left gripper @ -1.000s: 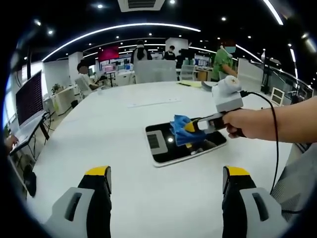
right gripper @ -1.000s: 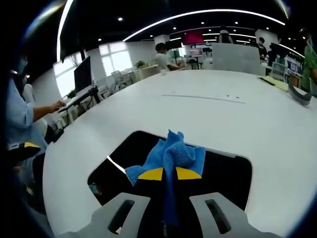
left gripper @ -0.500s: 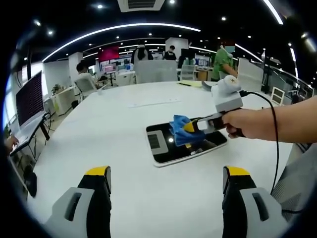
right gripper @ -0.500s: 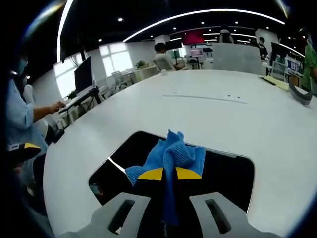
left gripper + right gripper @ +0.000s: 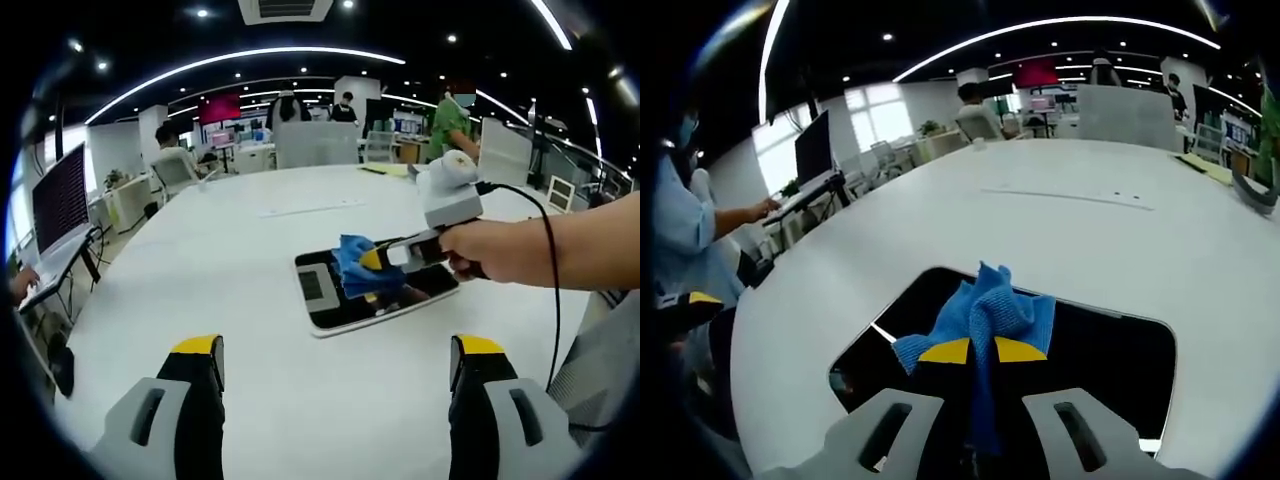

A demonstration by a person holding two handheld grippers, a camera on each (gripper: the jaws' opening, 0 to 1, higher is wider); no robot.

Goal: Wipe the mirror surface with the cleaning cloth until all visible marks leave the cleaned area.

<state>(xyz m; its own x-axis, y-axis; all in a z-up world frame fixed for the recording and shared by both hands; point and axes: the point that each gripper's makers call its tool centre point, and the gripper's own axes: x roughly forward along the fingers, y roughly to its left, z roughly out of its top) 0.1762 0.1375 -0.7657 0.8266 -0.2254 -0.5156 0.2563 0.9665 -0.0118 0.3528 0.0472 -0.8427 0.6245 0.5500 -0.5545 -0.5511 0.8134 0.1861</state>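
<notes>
A dark rectangular mirror [image 5: 330, 298] [image 5: 1110, 350] lies flat on the white table [image 5: 230, 260]. A blue cleaning cloth [image 5: 355, 275] [image 5: 985, 310] rests on the mirror's middle, pinched between yellow-tipped fingers. My right gripper [image 5: 982, 351] is shut on the cloth; in the left gripper view it [image 5: 372, 259] reaches in from the right, held by a hand [image 5: 490, 250]. My left gripper [image 5: 338, 352] hovers near the table's front edge, well short of the mirror, jaws wide apart with nothing between them.
A thin white strip [image 5: 310, 208] lies on the table beyond the mirror. A black cable [image 5: 548, 250] hangs from the right gripper. A monitor [image 5: 60, 195] stands at the left. Several people sit or stand at desks in the background.
The right gripper has slid the cloth a little leftward across the mirror, toward its near end. The left gripper has stayed where it was.
</notes>
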